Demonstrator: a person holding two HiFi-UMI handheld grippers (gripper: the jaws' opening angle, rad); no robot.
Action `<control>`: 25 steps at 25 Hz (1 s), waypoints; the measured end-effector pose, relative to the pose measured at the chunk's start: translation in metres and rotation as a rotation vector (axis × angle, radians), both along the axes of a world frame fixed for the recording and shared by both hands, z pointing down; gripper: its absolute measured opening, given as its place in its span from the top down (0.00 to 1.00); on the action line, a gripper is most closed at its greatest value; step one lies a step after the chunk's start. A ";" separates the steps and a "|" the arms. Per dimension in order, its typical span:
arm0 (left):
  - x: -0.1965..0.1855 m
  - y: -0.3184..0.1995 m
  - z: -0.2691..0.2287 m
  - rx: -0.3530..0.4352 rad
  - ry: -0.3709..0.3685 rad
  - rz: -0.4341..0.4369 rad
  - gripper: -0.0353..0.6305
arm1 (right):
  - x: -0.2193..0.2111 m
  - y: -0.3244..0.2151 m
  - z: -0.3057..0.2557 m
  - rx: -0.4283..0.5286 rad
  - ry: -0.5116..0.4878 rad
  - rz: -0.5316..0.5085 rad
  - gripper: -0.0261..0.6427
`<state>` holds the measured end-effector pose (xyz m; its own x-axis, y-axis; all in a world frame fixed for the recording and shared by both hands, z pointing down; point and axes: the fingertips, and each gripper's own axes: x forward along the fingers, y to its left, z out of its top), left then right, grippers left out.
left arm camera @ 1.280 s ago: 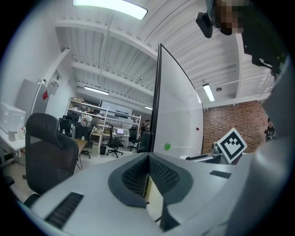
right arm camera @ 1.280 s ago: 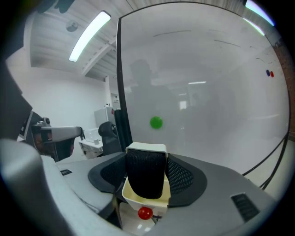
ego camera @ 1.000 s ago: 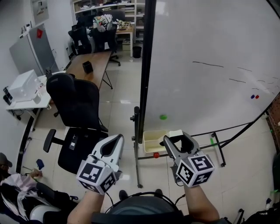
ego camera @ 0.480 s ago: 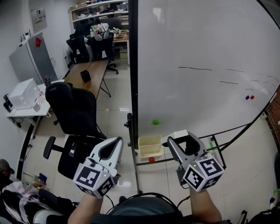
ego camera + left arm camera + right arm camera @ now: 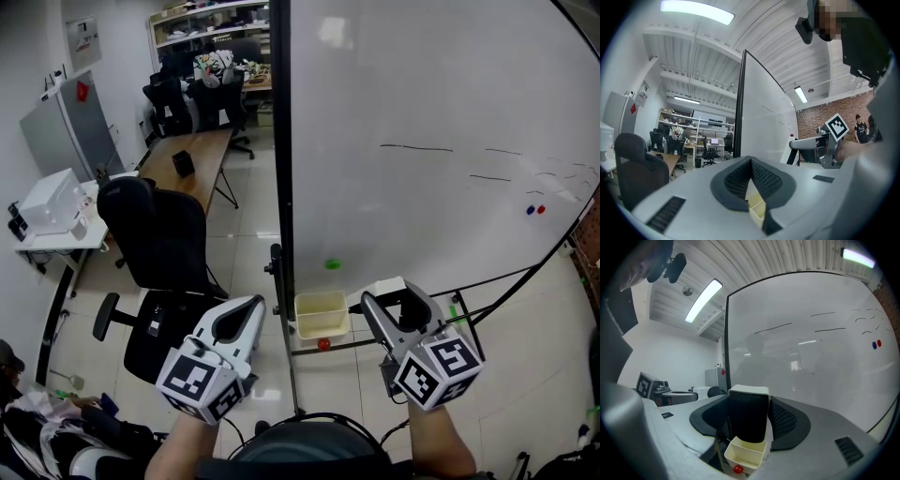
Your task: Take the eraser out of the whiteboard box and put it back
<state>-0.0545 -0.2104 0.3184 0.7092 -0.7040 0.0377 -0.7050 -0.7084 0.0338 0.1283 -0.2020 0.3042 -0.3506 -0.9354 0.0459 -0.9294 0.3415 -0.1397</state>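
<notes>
1. Right tongs (image 5: 396,296): clenched on the eraser (image 5: 388,285). In the right gripper view my two jaws press the eraser (image 5: 749,420) from either side. It stands upright between them, white back at the top, black felt face toward the camera.

2. Left tongs (image 5: 254,302): closed and empty. In the left gripper view the tips of the left tongs (image 5: 751,161) meet, and nothing sits between the jaws. Both tongs point level toward the whiteboard (image 5: 422,103).

3. Location of the eraser: out of the whiteboard box (image 5: 319,298) and carried in my right tongs. In the head view it lies to the right of the box, apart from it. In the right gripper view the box (image 5: 745,454) appears directly below the eraser's lower edge. In the left gripper view a corner of the box (image 5: 757,209) shows through the gap under the closed jaws.

4. Box: cream, open-topped, mounted at the lower left corner of the whiteboard, beside the black upright of its frame. A red magnet (image 5: 323,344) sits just below the box, and a green magnet (image 5: 332,264) is on the board above it.

5. Surroundings: thin dark pen strokes cross the board in the upper right of the head view. A black office chair (image 5: 159,234) stands at centre left. A wooden desk (image 5: 192,141) lies beyond it, toward the upper left.
</notes>
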 end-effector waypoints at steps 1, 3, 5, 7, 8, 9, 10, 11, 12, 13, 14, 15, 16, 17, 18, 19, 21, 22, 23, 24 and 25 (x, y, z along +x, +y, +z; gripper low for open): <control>0.000 0.000 0.000 -0.001 0.002 -0.003 0.90 | 0.000 0.000 0.000 -0.001 0.000 -0.001 0.53; -0.001 0.000 0.001 -0.001 0.003 -0.006 0.90 | -0.001 0.000 -0.001 0.000 0.000 -0.002 0.53; -0.002 0.000 0.001 -0.004 0.003 -0.008 0.90 | -0.001 0.000 -0.002 0.002 0.006 -0.003 0.53; -0.002 0.000 0.002 0.000 0.000 -0.010 0.90 | -0.001 -0.001 -0.002 0.001 0.008 -0.005 0.53; -0.002 -0.001 0.003 0.001 -0.002 -0.010 0.90 | -0.001 -0.001 -0.001 0.000 0.007 -0.006 0.53; -0.002 -0.001 0.004 0.001 -0.003 -0.010 0.90 | -0.001 -0.001 -0.001 -0.002 0.007 -0.007 0.53; -0.002 -0.001 0.005 0.000 -0.003 -0.011 0.90 | -0.001 -0.001 0.000 -0.002 0.006 -0.007 0.53; -0.001 -0.002 0.005 -0.002 -0.003 -0.011 0.90 | -0.001 -0.001 0.000 -0.002 0.005 -0.007 0.53; -0.001 -0.002 0.005 -0.005 -0.002 -0.011 0.90 | -0.001 -0.001 0.000 -0.003 0.004 -0.007 0.53; -0.001 -0.002 0.005 -0.008 -0.001 -0.011 0.90 | -0.001 -0.001 0.000 -0.003 0.004 -0.006 0.53; -0.001 -0.002 0.004 -0.010 -0.001 -0.011 0.90 | -0.001 -0.001 0.000 -0.004 0.003 -0.006 0.53; -0.001 -0.002 0.005 -0.012 -0.001 -0.013 0.90 | 0.000 -0.001 0.000 -0.004 0.003 -0.005 0.53; -0.002 -0.002 0.006 -0.013 0.001 -0.016 0.90 | 0.000 -0.001 0.000 -0.005 0.002 -0.004 0.53; -0.004 -0.003 0.007 -0.017 0.005 -0.022 0.90 | 0.000 -0.001 0.000 -0.006 0.002 -0.004 0.53; -0.005 -0.004 0.007 -0.024 0.014 -0.030 0.90 | 0.000 -0.001 0.000 -0.006 0.001 -0.003 0.53; -0.007 -0.005 0.007 -0.032 0.026 -0.040 0.90 | 0.000 -0.001 0.000 -0.007 0.001 -0.003 0.53; -0.010 -0.007 0.008 -0.044 0.045 -0.052 0.90 | 0.000 -0.001 0.001 -0.008 0.003 -0.002 0.53; -0.010 -0.007 0.008 -0.042 0.049 -0.050 0.90 | 0.000 -0.002 0.001 -0.009 0.004 -0.001 0.53; -0.010 -0.007 0.008 -0.039 0.050 -0.048 0.90 | -0.001 -0.003 0.001 -0.011 0.005 -0.001 0.53; -0.010 -0.007 0.007 -0.035 0.049 -0.047 0.90 | -0.001 -0.004 0.002 -0.012 0.005 -0.001 0.53; -0.009 -0.007 0.006 -0.031 0.046 -0.047 0.90 | -0.001 -0.005 0.002 -0.014 0.004 -0.002 0.53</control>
<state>-0.0640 -0.2179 0.3244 0.6766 -0.7358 0.0282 -0.7349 -0.6724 0.0889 0.1270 -0.2070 0.3065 -0.3520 -0.9341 0.0600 -0.9294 0.3412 -0.1409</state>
